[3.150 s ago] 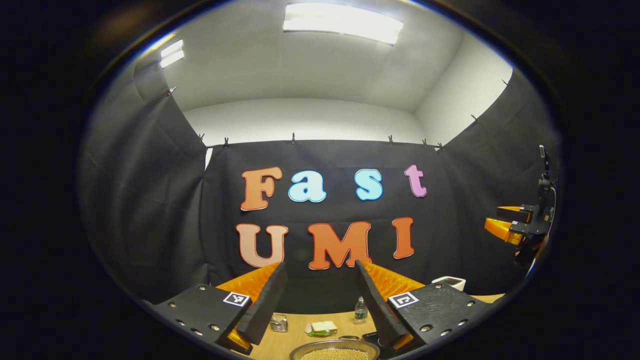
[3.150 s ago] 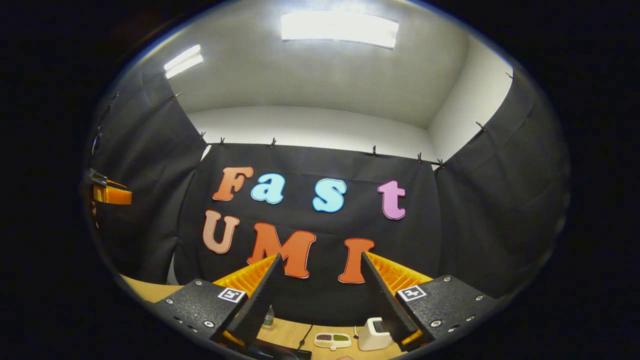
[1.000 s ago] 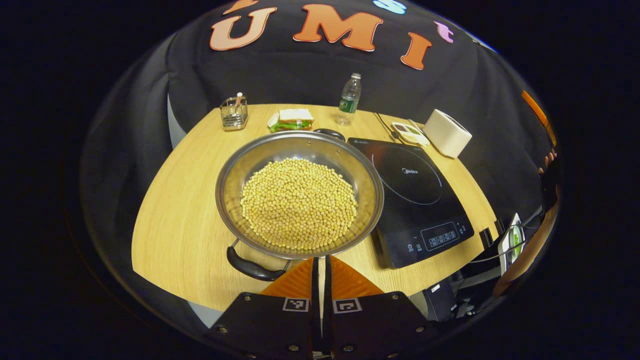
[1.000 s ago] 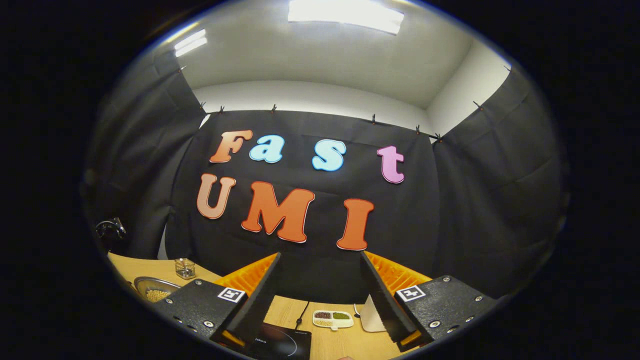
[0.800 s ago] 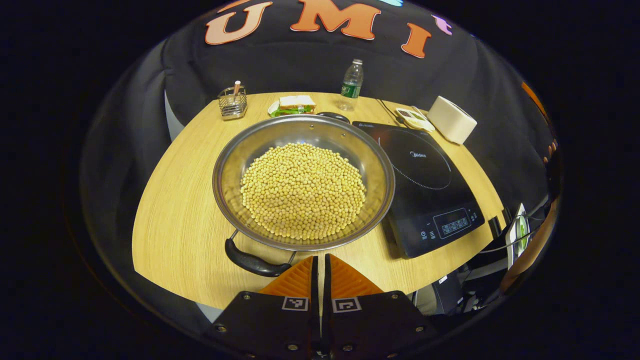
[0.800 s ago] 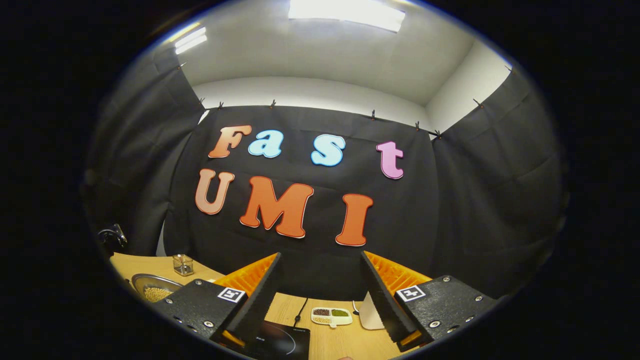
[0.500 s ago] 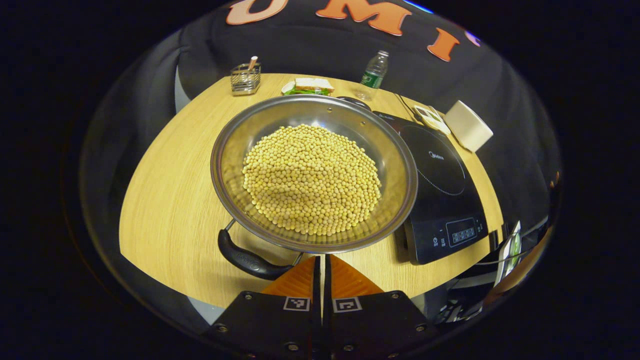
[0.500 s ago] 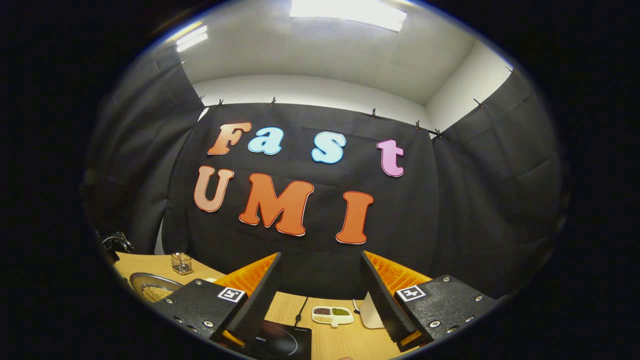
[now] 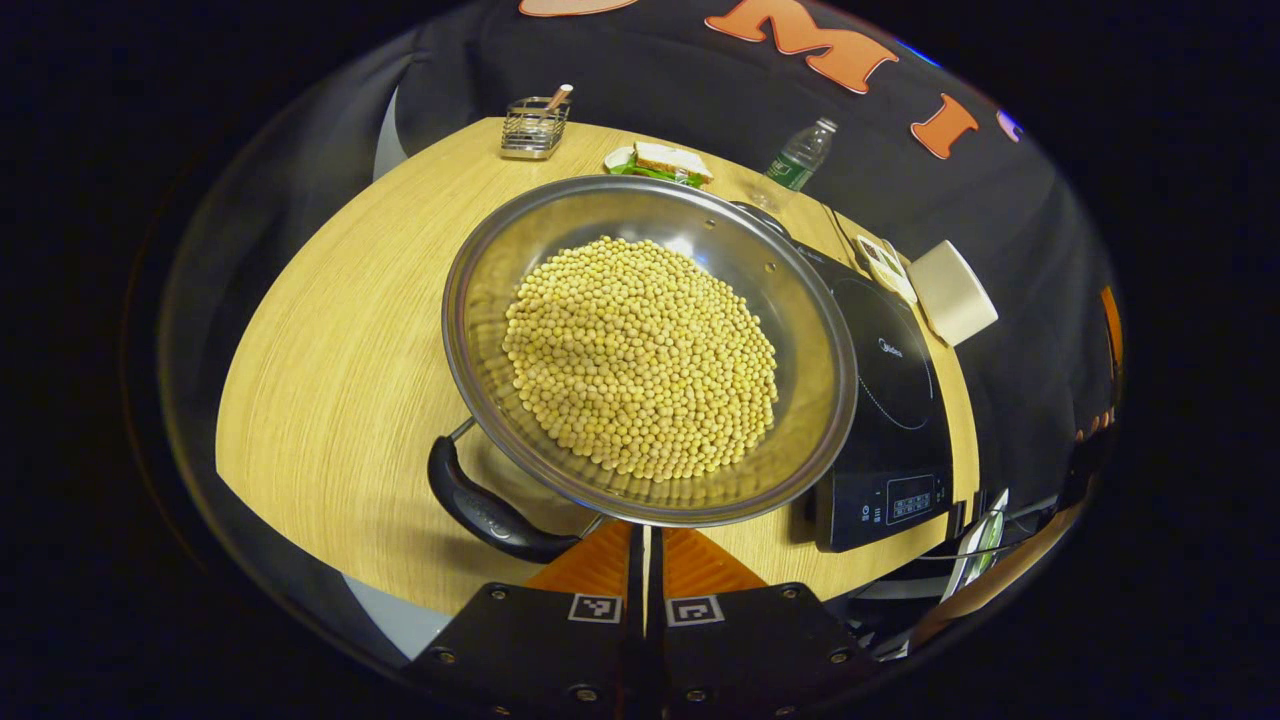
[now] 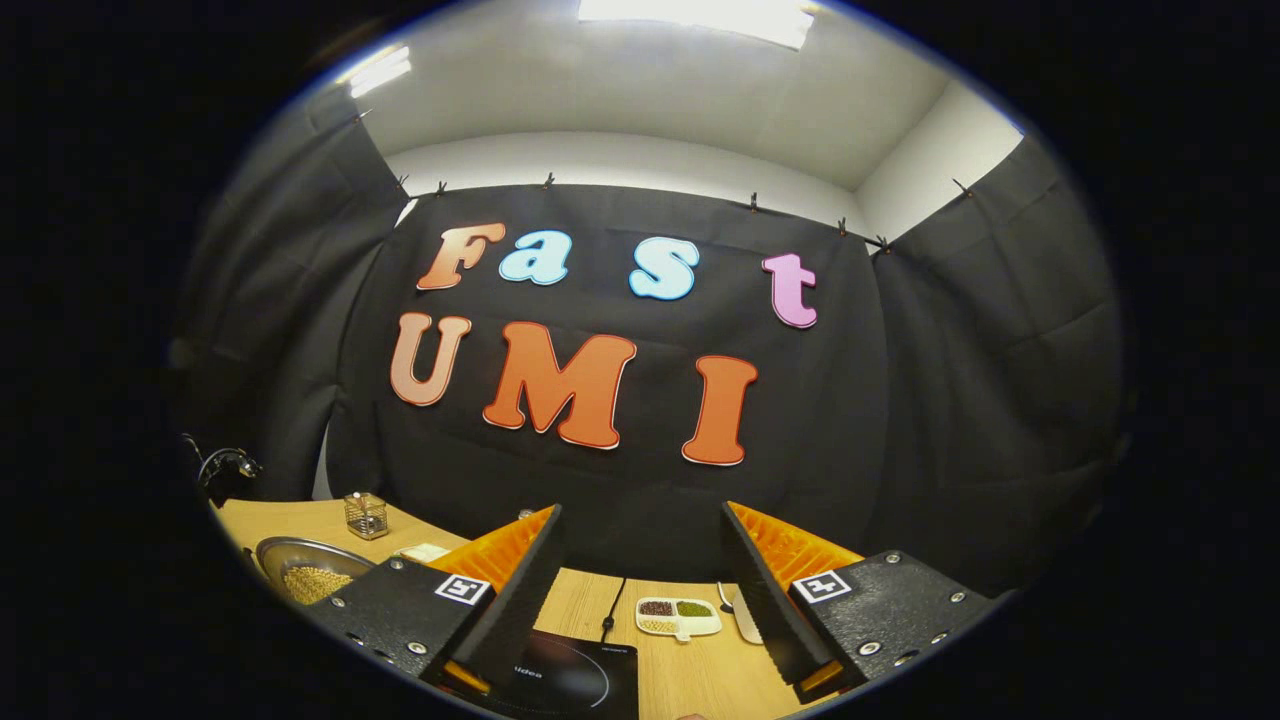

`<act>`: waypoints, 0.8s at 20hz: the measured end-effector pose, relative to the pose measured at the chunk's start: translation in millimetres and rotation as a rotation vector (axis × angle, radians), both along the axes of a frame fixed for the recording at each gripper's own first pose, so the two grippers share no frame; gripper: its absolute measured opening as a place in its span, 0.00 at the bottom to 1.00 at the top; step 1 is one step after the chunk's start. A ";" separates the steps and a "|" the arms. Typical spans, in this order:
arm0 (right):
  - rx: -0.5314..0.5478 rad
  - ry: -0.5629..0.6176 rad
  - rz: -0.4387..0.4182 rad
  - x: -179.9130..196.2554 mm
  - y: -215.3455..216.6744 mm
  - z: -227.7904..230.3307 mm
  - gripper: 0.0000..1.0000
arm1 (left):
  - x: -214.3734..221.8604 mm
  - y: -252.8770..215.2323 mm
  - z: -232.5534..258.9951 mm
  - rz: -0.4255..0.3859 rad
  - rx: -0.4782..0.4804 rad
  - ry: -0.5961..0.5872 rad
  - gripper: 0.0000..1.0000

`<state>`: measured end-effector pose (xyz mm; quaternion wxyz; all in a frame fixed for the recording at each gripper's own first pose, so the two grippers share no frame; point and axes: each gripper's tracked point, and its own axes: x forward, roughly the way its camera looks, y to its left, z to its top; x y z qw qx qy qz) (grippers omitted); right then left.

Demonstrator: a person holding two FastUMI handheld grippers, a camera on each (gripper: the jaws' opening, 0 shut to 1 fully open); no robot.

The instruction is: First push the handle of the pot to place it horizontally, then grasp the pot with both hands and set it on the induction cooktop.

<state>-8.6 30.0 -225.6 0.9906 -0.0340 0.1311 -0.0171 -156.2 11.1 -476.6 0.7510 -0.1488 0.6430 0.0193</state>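
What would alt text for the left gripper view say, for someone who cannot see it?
A wide steel pot heaped with yellow beans sits on a round wooden table, its black handle pointing toward the camera. The left tool, shut, hovers beside that handle. A black induction cooktop lies right of the pot.

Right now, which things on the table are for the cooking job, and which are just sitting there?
For the job:
- pot full of beans
- pot handle
- induction cooktop
- left tongs, closed
- right tongs, open

Just sitting there:
- wire basket
- sandwich
- water bottle
- small divided dish
- white box
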 end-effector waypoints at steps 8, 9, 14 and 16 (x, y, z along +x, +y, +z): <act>0.034 0.074 0.055 1.3 28.8 -29.9 0.94 | 4.5 34.7 -6.2 0.031 0.074 0.009 0.01; 0.036 0.083 0.065 1.6 33.5 -34.3 0.94 | 5.6 39.8 -8.7 0.030 0.088 0.011 0.01; 0.061 0.146 0.110 -0.8 57.6 -54.8 0.95 | 12.0 63.9 -13.5 0.019 0.146 -0.001 0.01; 0.062 0.180 0.129 -1.5 67.2 -64.7 0.95 | 12.8 75.3 -12.9 0.010 0.173 -0.008 0.01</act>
